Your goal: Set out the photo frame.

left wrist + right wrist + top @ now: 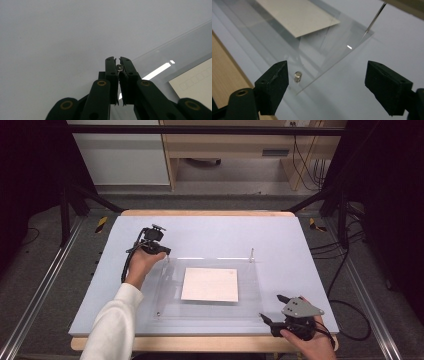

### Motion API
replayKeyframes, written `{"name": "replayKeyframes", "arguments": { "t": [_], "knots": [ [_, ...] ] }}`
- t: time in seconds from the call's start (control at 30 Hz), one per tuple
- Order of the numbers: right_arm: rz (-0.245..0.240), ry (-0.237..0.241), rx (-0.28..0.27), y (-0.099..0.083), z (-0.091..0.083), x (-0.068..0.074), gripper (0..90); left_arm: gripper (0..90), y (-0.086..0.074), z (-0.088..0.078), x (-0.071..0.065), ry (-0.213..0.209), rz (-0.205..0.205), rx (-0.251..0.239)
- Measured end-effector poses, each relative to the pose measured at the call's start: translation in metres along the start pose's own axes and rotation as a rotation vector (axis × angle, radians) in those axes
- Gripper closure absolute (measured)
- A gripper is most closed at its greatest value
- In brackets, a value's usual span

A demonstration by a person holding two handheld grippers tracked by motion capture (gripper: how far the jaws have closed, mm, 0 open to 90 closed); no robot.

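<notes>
A clear acrylic sheet (250, 292) lies on the pale blue table with a white paper (210, 284) at its middle. At the sheet's far left corner, my left gripper (161, 252) is shut on a small metal pin (119, 67), whose round head sits between the black jaw tips. My right gripper (270, 307) stands wide open at the sheet's near right corner. A short metal stud (297, 76) rises from that corner, just inside the left jaw of the right gripper (327, 75) and untouched by it.
A thin upright post (251, 254) stands at the sheet's far right corner, also seen as a slim rod (374, 18). Another small stud (158, 314) marks the near left corner. The table's wooden front edge (200, 344) runs close below my right hand.
</notes>
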State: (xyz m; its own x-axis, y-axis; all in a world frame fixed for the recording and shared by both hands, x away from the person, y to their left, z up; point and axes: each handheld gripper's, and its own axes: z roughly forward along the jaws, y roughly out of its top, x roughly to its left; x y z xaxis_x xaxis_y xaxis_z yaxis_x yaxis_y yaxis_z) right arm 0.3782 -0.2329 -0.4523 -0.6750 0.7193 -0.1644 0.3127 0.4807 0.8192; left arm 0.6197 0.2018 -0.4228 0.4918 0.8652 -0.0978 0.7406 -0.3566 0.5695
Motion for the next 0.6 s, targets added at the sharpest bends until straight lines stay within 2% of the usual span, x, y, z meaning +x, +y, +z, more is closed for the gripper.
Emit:
{"name": "replayKeyframes", "arguments": {
  "t": [0.03,0.07,0.1,0.2,0.47,0.6],
  "knots": [
    [-0.009,0.005,0.014,-0.001,0.002,0.003,17.3,84.9,0.000,0.000,0.000,0.000,-0.001,0.000],
    [-0.043,0.023,0.036,-0.001,0.005,0.008,15.7,84.9,0.000,0.000,0.000,-0.001,0.000,0.001],
    [-0.058,0.025,0.040,0.000,0.007,0.011,15.5,84.9,0.000,0.000,0.000,-0.001,0.000,0.003],
    [-0.076,0.028,0.048,0.000,0.010,0.014,14.9,84.9,0.001,0.000,0.000,0.002,0.002,0.015],
    [-0.160,0.011,0.108,-0.001,0.022,0.020,15.5,84.9,0.002,0.001,0.002,-0.007,0.001,0.019],
    [-0.173,-0.005,0.122,-0.002,0.025,0.019,16.7,84.9,0.002,0.001,0.002,-0.008,0.001,0.018]
  ]
}}
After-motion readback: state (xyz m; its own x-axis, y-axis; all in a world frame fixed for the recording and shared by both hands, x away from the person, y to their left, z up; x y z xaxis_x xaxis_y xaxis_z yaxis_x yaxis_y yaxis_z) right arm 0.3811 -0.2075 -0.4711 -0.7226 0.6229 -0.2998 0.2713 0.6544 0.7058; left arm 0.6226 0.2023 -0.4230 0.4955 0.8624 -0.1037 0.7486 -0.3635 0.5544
